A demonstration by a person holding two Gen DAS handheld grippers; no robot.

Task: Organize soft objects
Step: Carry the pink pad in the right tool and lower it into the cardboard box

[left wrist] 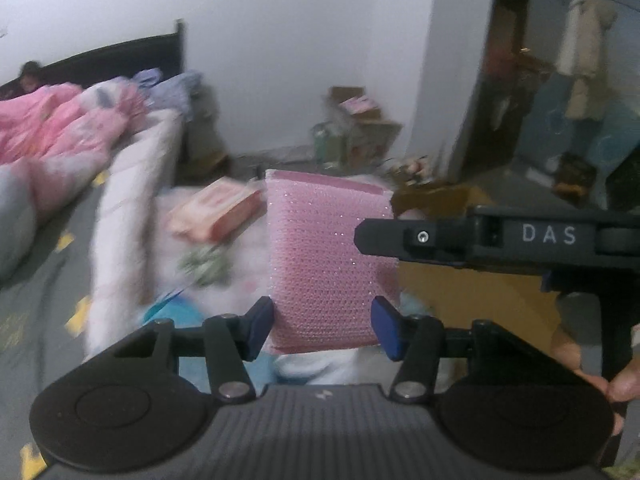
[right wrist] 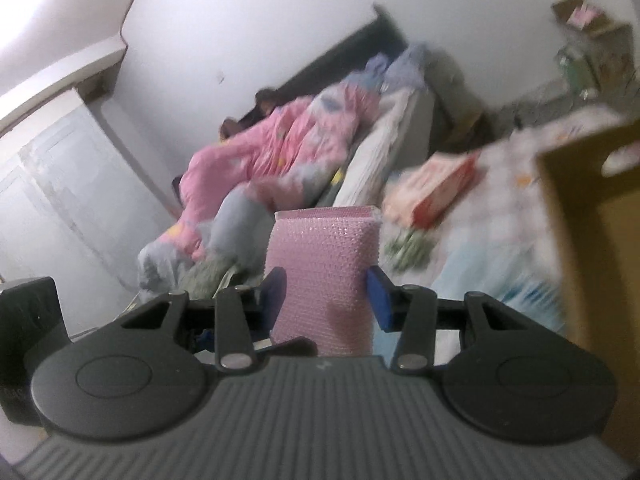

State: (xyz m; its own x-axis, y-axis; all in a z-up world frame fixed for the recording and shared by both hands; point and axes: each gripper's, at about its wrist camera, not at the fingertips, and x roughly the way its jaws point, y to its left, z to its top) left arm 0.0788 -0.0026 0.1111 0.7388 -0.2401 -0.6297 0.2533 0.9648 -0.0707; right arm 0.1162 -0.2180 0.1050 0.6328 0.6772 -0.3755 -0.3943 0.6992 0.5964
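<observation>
A pink mesh-textured soft pad (left wrist: 328,248) stands upright between the blue pads of my left gripper (left wrist: 323,326), which is shut on its lower part. From the right, a black finger (left wrist: 384,234) of my right gripper reaches onto the pad's upper right edge. In the right wrist view the same pink pad (right wrist: 320,248) sits between the blue pads of my right gripper (right wrist: 326,300), which press on its sides. Both grippers hold it in the air above a table with a pale patterned cover (right wrist: 500,184). The background is blurred.
An open cardboard box (left wrist: 460,276) (right wrist: 580,240) stands to the right. A pink-and-red packet (left wrist: 216,212) (right wrist: 440,184) and a green crumpled thing (left wrist: 204,264) lie on the cover. A bed with a pink quilt (left wrist: 60,128) (right wrist: 272,148) lies left. Clutter and boxes (left wrist: 352,128) sit against the far wall.
</observation>
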